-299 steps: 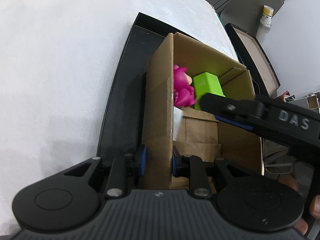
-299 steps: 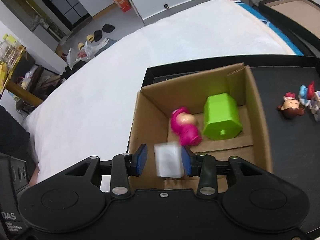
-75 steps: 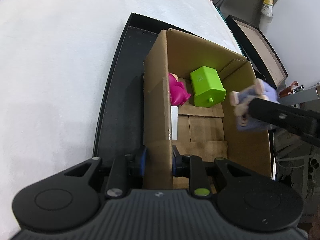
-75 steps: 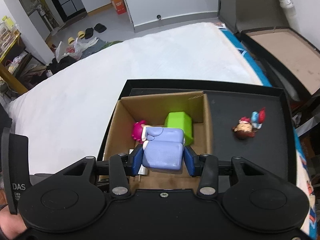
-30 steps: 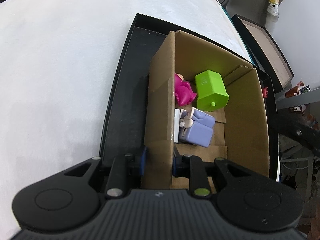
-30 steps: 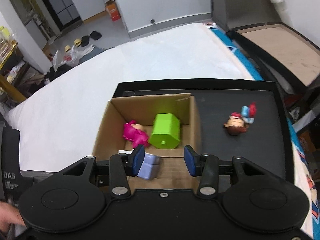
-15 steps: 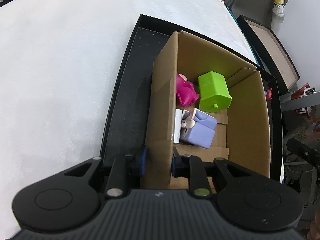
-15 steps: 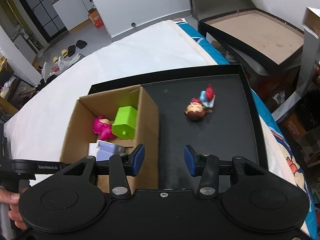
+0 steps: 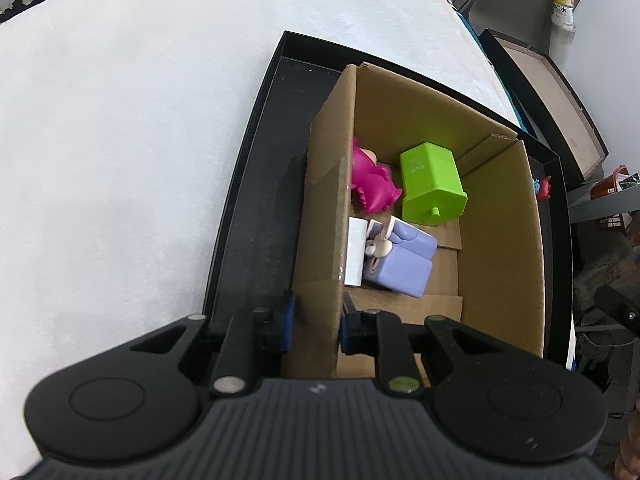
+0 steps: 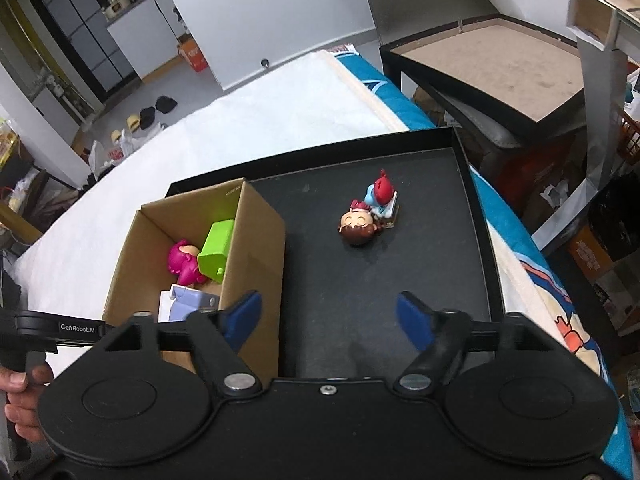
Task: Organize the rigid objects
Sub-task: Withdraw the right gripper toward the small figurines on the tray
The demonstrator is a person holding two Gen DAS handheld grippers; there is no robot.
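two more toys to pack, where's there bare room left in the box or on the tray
In the cardboard box, the floor along the wall away from the gripped side is bare. The other side is crowded: pink figure, green block, purple toy, white card. The black tray is bare around the two figurines.

Cluttered room, part storage, part living space. White padded surface seen at centre, black tray laid on it. Dark cabinets and orange box at upper left. Shoes and bags strewn on floor, left. Shelving with boxes crowded at right edge. Low black table at upper right.
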